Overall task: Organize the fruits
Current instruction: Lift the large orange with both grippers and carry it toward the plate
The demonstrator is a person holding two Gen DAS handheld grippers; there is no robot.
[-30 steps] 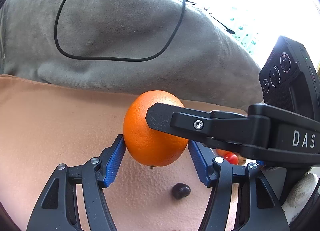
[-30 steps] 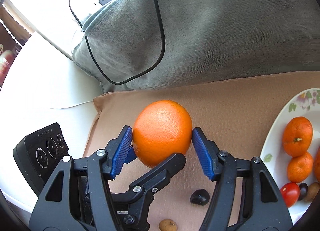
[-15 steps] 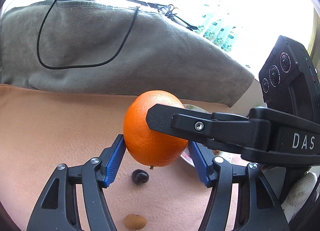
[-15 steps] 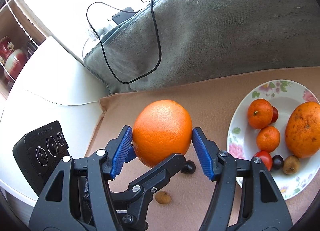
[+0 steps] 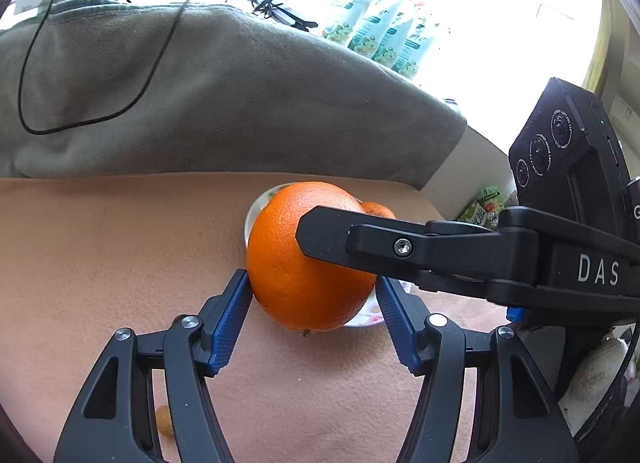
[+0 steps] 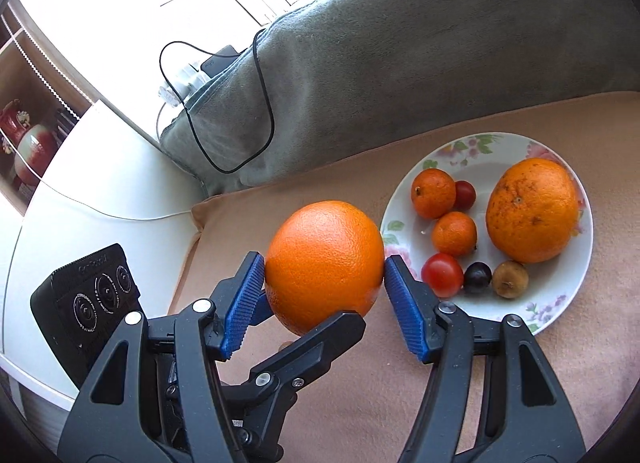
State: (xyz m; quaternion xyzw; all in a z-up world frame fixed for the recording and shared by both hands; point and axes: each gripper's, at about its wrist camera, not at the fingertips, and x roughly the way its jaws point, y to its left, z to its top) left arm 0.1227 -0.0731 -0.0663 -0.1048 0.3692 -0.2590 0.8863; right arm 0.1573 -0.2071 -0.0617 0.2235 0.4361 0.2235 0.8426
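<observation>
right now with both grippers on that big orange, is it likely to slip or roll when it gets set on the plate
The orange looks firm and probably heavy, so slipping seems unlikely while the left gripper and right gripper pinch it. Being round, it may roll once released. The plate is shallow and already holds fruit, so it could nudge those.

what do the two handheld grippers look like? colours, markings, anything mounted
Both the left gripper and the right gripper are matte black plastic linkages with silver pivot screws and ribbed blue pads on the fingertips. White "DAS" lettering sits on the right one's body. Each carries a black camera module with three round lenses. No cables or sleeves visible on them.
</observation>
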